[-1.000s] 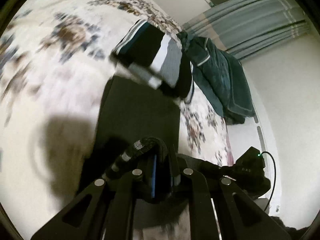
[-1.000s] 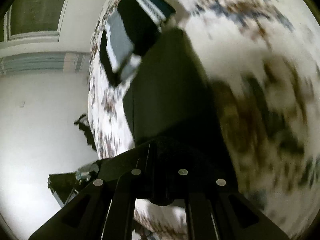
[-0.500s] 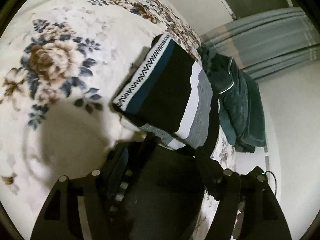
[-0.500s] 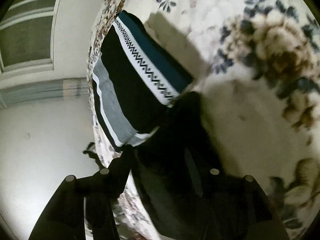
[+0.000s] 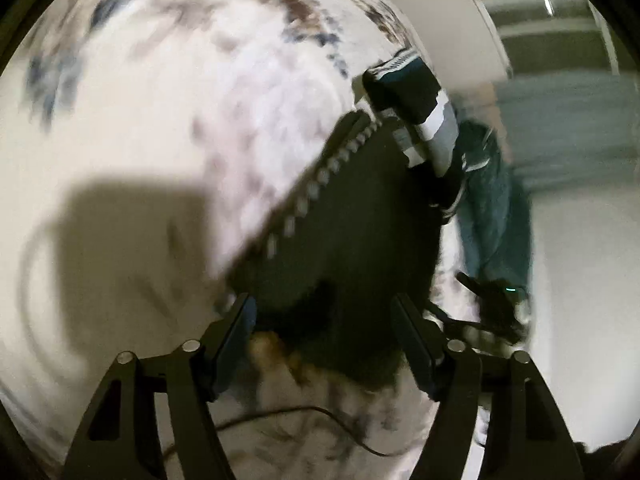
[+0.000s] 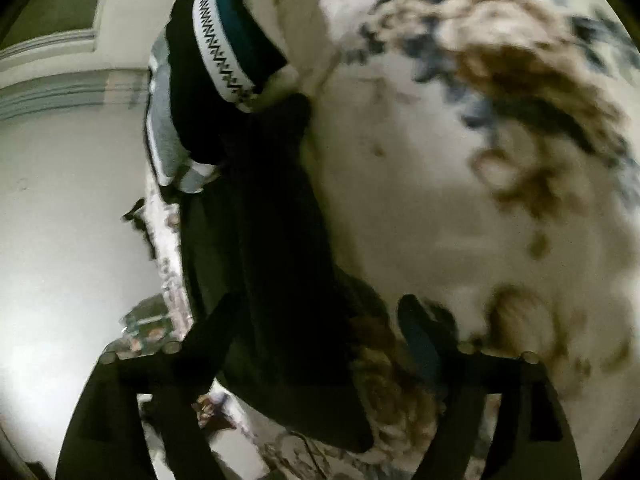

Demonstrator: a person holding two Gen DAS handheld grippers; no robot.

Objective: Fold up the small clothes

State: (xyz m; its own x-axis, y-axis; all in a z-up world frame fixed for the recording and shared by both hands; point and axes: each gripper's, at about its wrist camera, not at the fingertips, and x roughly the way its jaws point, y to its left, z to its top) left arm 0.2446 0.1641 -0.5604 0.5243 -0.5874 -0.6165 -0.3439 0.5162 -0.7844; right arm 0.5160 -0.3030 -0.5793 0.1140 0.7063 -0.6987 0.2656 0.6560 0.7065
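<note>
We see both wrist views blurred w/ motion, so fine detail is lost. In the left wrist view our left gripper has its jaws spread wide, released, w/ nothing pinched between them; the near end of the black garment lies in the gap but the fingers sit apart from it on either side, as far as the blur lets us tell. That garment lies flat on the floral bedspread, stretching away from us, w/ a pale dotted strip along its left edge. At its far end sits a folded striped garment, black w/ teal, white & grey bands, touching or slightly overlapping the black one; we can't tell which. Just right of that, a dark teal garment hangs off the bed edge, w/ a grey curtain behind. A thin cable runs across the bedspread near the gripper base. In the right wrist view our right gripper also has its jaws wide apart, released, straddling the near end of the black garment. The folded striped garment lies at the far end, its zigzag band facing us, on the floral bedspread.
</note>
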